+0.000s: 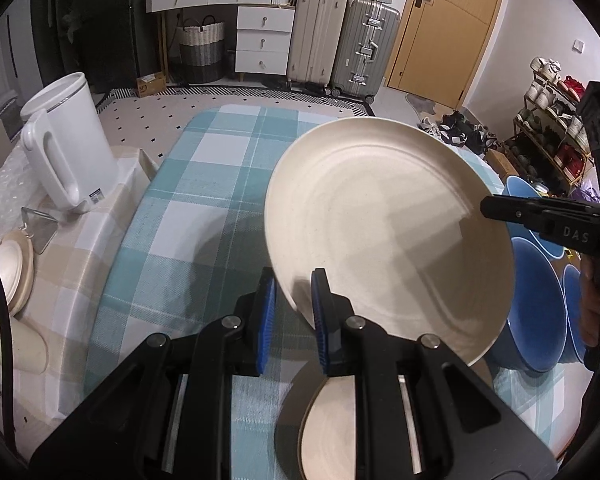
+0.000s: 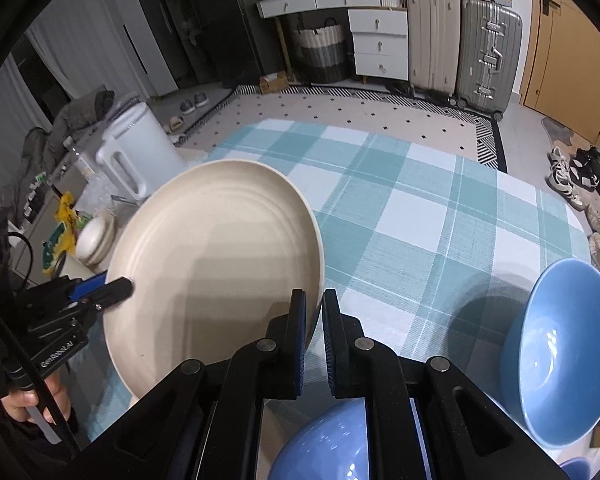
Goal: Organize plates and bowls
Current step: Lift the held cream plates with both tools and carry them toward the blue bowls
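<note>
Held item: a large round cream ceramic plate (image 1: 388, 232), tilted and clear of the tabletop (image 1: 204, 184) in its teal-and-white checked cloth.
Left tongs (image 1: 294, 312): clamped narrow on the plate's near rim.
Right tongs (image 2: 315, 336): clamped narrow on the opposite rim.
Nearby: a second cream plate (image 1: 332, 436) lies flat below; glossy blue bowls (image 2: 560, 352) stand to the right.
Likely step: carrying the plate to a stack.
Doing it well: keep both grips firm, level the plate, move both hands together, lower squarely.

A lived-in home is indicated — suitcases (image 1: 344, 36) are stacked beside a white drawer unit (image 1: 264, 40). A shoe rack (image 1: 556, 128) and checked tablecloth (image 2: 400, 208) are noted.
</note>
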`<control>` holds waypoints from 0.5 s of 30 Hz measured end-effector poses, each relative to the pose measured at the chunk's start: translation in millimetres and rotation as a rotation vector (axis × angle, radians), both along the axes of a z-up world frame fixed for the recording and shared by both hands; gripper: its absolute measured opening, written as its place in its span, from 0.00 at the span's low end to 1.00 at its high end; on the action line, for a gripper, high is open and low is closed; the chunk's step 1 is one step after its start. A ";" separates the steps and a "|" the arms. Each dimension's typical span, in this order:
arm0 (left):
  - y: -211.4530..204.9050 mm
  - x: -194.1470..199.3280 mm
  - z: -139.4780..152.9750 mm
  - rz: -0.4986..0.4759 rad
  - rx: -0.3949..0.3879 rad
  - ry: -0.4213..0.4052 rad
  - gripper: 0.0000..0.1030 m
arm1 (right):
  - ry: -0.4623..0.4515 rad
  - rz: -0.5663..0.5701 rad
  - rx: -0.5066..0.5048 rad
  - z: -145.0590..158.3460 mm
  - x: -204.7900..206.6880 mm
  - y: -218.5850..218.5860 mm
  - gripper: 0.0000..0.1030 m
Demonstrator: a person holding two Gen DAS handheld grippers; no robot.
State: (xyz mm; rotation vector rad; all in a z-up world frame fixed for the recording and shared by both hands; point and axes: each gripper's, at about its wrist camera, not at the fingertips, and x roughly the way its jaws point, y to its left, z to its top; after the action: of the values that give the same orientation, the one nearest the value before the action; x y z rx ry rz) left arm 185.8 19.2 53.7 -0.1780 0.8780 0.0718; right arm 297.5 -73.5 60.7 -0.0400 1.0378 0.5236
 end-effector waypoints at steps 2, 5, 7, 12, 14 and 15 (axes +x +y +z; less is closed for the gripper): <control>-1.0 -5.9 3.0 0.002 0.004 -0.005 0.14 | -0.015 0.001 0.009 5.3 -7.5 0.1 0.09; -3.3 -16.9 8.5 0.002 0.008 -0.015 0.14 | -0.025 0.003 0.027 11.0 -18.3 -1.0 0.09; -4.4 -22.0 11.6 -0.001 0.007 -0.020 0.14 | -0.030 0.005 0.045 13.1 -23.9 -2.5 0.09; -8.6 -37.3 19.4 -0.008 0.013 -0.033 0.14 | -0.038 -0.005 0.092 17.4 -37.8 -9.6 0.09; -9.5 -42.8 21.5 -0.011 0.013 -0.035 0.14 | -0.043 -0.008 0.101 18.1 -43.3 -11.6 0.09; -10.1 -44.8 22.2 -0.011 0.015 -0.036 0.14 | -0.045 -0.010 0.104 18.3 -45.4 -12.3 0.09</control>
State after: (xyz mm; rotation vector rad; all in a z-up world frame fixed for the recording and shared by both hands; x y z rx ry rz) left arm 141.0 9.1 75.9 -0.1596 0.8424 0.0645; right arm 252.1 -85.8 79.0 0.0450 0.9656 0.5645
